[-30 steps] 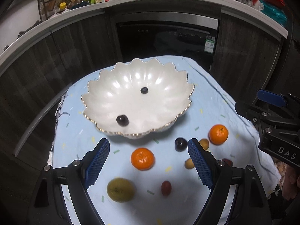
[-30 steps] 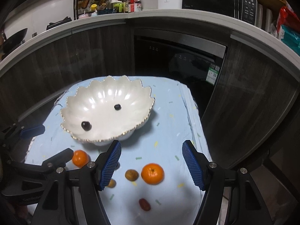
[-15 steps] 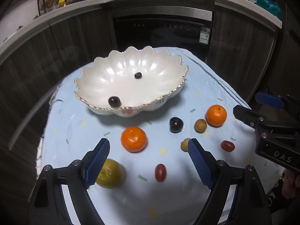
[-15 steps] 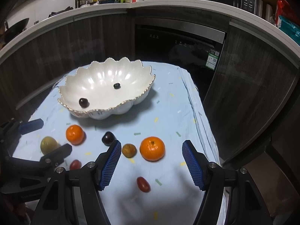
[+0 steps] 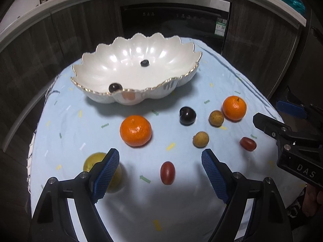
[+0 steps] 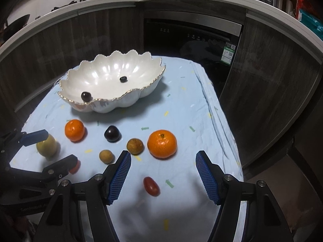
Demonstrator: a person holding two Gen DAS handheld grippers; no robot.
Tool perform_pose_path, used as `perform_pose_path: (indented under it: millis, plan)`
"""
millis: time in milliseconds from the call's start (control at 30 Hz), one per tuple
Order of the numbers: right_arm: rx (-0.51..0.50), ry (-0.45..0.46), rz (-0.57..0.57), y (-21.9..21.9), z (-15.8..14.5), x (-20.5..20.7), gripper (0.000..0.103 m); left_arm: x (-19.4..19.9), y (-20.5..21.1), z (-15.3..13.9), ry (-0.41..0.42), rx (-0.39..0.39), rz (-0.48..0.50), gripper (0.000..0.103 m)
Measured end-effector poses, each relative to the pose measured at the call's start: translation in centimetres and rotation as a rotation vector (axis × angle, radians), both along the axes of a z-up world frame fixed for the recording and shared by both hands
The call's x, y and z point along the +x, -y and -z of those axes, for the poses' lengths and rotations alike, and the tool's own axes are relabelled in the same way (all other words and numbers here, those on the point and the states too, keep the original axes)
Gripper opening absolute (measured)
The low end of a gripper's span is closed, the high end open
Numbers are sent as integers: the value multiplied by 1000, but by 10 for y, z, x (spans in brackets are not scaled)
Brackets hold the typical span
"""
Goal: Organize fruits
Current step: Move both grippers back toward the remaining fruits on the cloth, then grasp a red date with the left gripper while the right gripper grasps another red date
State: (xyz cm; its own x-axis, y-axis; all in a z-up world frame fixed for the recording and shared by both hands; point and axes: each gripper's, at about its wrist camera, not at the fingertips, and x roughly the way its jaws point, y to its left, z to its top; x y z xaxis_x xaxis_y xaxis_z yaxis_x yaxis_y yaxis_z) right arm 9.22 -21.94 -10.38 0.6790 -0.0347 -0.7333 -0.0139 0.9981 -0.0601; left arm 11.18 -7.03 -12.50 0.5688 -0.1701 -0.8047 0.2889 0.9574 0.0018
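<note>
The left claw (image 5: 160, 167) hangs low over the near part of the tabletop (image 5: 76, 121), its blue pads spread wide and gripping nothing. A small red tomato (image 5: 167, 172) lies on the light blue cloth between the two pads, nearer the right one but touching neither. A yellow-green fruit (image 5: 91, 162) sits just beside the left pad, partly hidden behind it. Ahead of this claw lies a large orange (image 5: 135, 130), and farther right a dark plum (image 5: 187, 115), two small brown fruits (image 5: 200, 139) and a second orange (image 5: 234, 107). The right claw (image 6: 163, 174) is likewise spread wide and empty, hovering over the right side of the cloth. Another red tomato (image 6: 151, 186) rests on the cloth between its pads, closer to the left pad and clear of both. That second orange lies just ahead of the gap, with a brown fruit (image 6: 135, 146) touching or almost touching its left side. The scalloped white bowl (image 5: 161, 48) stands at the far side of the tabletop, well apart from both claws, and holds a dark grape (image 5: 115, 87) near its front rim and a blueberry (image 5: 144, 63) close to its middle.
</note>
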Motion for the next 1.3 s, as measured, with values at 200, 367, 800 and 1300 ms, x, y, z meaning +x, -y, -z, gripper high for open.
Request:
perform_pose_path:
  millis: [200,367,800,1300]
  plan:
    - [10,-48,-8,-1,12,2,56,2,1,11,-38,7,-7,75]
    - [27,-91,-2,1,22,4,52,2,2,16,-54,13,-7,70]
    - [65,-196,-1,4,45,7,43,4,3,34,-127,12,-12,58]
    - [112,-233,-40,1,53,12,22,4,4,34,-129,1,1,40]
